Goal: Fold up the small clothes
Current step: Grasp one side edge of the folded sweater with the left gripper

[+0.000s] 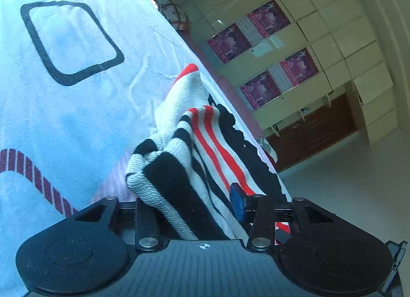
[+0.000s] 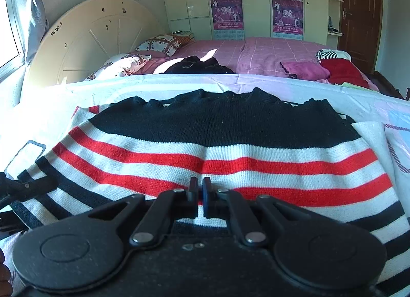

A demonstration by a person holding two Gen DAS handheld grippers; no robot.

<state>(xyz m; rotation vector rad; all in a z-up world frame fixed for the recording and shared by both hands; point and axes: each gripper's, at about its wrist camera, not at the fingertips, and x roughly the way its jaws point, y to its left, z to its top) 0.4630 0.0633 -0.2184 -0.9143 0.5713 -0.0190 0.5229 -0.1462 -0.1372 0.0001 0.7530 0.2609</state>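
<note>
Striped knit sweater (image 2: 217, 148) spread on a pale sheet (image 1: 77, 117) on the bed, left claw (image 1: 194, 207) gripping a bunched fold at the sweater's edge, right claw (image 2: 200, 194) pinched nearly closed on its near hem, pink blanket (image 2: 269, 53) far behind.

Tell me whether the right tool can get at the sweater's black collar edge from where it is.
Probably yes: right tool hovers over the striped sweater, and nothing lies between it and the black collar edge.

Bare pale printed sheet (image 1: 77, 107) lies open to our left. The black, red and white striped knit sweater (image 2: 217, 153) fills the space ahead; heaped clothes (image 2: 325, 68) probably block beyond.
</note>
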